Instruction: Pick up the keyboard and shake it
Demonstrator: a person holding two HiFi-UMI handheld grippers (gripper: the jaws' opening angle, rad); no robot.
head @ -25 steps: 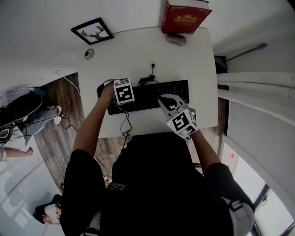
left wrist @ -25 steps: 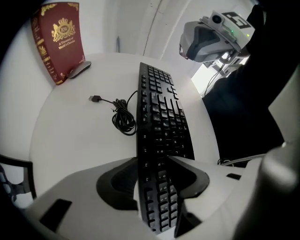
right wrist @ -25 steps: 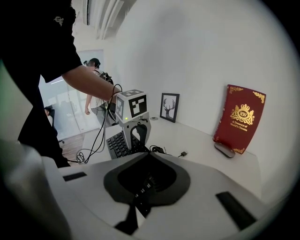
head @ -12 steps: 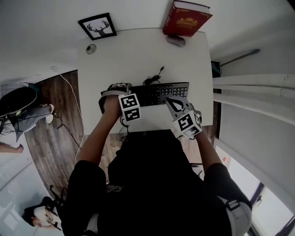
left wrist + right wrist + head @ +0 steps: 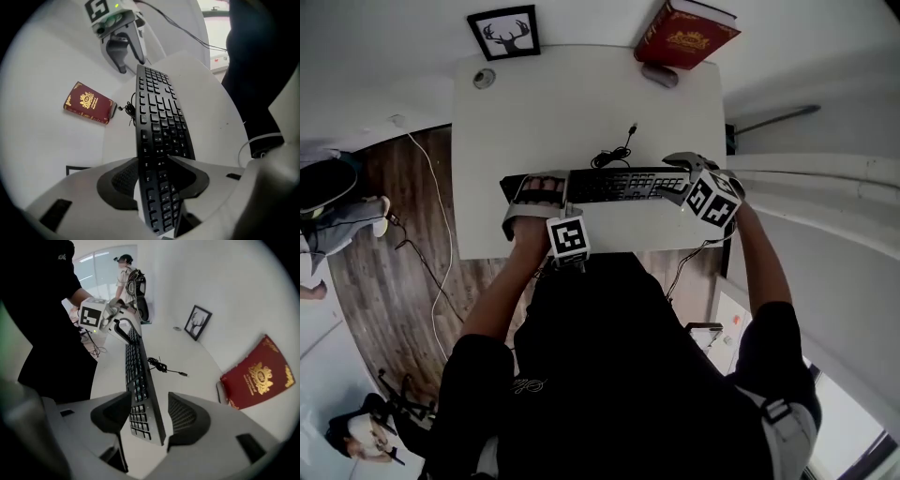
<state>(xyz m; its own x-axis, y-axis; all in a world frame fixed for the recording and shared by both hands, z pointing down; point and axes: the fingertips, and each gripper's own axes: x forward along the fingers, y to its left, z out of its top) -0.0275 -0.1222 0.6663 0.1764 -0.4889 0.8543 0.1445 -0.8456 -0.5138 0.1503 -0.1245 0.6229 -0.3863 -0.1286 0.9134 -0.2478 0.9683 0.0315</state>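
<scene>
The keyboard lies lengthwise from one gripper to the other: the left gripper clamps its left end; the right gripper, jaws just opened wide, straddles its right end without pressing

The right gripper has just been opening its jaws, and they now stand apart on either side of the near end of the black keyboard. The keyboard is tipped onto its long edge. The left gripper clasps its far end. Right of the keyboard are its coiled cable, a red book and a framed deer picture. Left of it stands a person in black.
</scene>
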